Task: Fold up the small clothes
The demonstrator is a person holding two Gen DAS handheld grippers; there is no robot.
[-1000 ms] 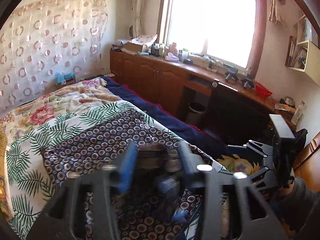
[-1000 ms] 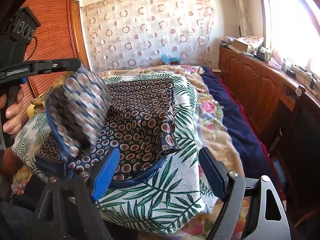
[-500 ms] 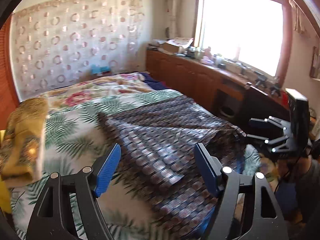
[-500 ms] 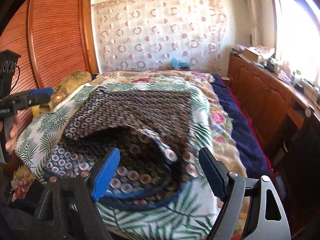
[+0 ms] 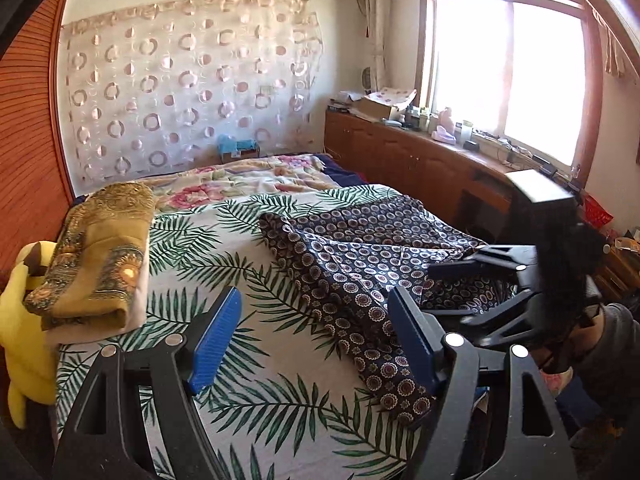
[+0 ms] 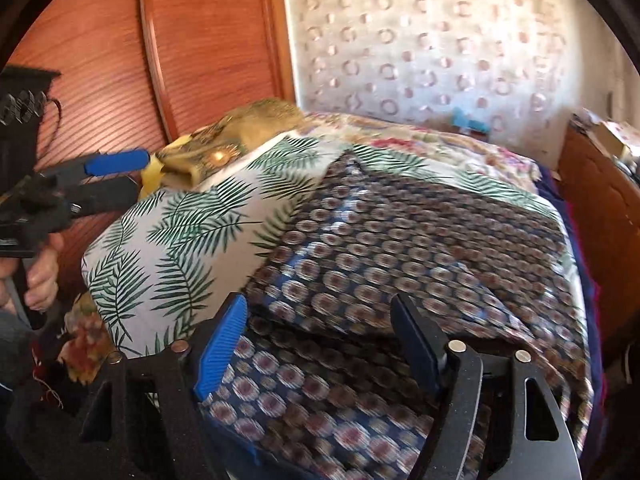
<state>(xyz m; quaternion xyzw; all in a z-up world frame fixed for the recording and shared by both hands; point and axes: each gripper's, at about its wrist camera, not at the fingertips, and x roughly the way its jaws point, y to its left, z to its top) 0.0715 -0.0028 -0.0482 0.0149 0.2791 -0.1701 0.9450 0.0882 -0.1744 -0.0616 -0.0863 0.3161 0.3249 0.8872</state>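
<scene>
A dark blue garment with round medallion print (image 5: 360, 264) lies crumpled on the palm-leaf bedspread (image 5: 224, 256), toward the bed's right side. My left gripper (image 5: 314, 340) is open and empty, above the bedspread just left of the garment. My right gripper (image 6: 318, 344) is open and empty, low over the garment's near edge (image 6: 360, 280); that view is motion-blurred. The right gripper also shows in the left wrist view (image 5: 472, 284) at the garment's right edge. The left gripper shows at the far left of the right wrist view (image 6: 108, 176).
A folded mustard-yellow patterned cloth (image 5: 96, 256) lies on the bed's left edge, with a yellow plush toy (image 5: 20, 312) beside it. A wooden cabinet run (image 5: 420, 168) stands under the window at right. A wooden wardrobe (image 6: 180, 52) stands left of the bed.
My left gripper let go of the garment and opened; the garment dropped onto the bedspread. Both views swung left. My right gripper moved down closer to the garment's near edge.
</scene>
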